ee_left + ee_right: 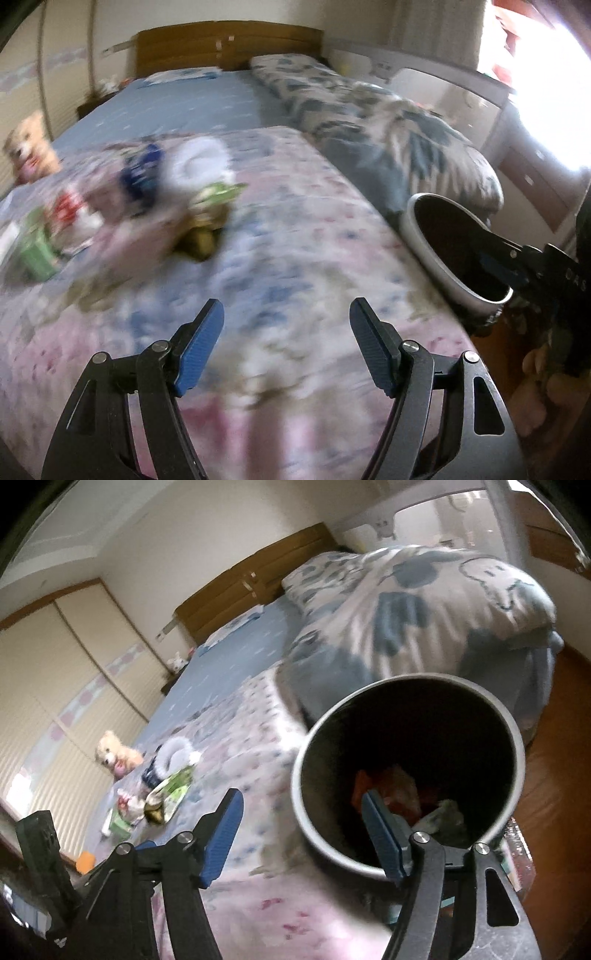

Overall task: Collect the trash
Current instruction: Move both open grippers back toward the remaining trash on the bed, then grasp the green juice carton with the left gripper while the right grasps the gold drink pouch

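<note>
Round bin [406, 771], crumpled wrappers [399, 790] inside (possibly plastic)

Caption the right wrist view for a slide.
Open right gripper at the rim of a bin holding trash, more wrappers left on the bed.

pink floral blanket [295, 229], silver bin [406, 775]

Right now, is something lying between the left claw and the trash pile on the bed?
Nothing visible does. Only bare floral bedspread lies between the open left claw and the wrappers. The trash bin stands off to the right.
</note>
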Available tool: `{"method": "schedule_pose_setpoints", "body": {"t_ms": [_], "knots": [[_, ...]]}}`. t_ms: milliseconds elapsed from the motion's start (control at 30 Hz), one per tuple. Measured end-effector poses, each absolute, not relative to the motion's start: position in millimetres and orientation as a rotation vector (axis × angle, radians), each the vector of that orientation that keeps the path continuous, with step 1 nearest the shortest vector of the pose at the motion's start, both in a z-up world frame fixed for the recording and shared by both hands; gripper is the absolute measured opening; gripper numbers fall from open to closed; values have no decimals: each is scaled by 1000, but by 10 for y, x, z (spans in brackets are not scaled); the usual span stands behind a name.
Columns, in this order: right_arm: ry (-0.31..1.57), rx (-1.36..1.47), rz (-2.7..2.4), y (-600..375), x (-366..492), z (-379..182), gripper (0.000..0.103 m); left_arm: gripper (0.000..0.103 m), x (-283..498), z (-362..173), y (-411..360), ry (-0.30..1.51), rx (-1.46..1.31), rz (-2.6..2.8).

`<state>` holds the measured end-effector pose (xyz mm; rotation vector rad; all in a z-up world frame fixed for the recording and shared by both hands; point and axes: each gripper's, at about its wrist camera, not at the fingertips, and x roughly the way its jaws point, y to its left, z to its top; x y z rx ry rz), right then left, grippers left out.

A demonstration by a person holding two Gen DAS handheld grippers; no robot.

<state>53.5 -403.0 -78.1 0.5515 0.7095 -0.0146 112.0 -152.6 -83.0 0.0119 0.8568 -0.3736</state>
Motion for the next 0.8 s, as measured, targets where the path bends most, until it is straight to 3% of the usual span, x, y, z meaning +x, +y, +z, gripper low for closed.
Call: {"method": "schedule_pose_setpoints", "body": {"t_ms": [800], "knots": [[813,491,221,-2628,1078,-860,70,72,1211,-1006,-45,866,-128,-78]]}}
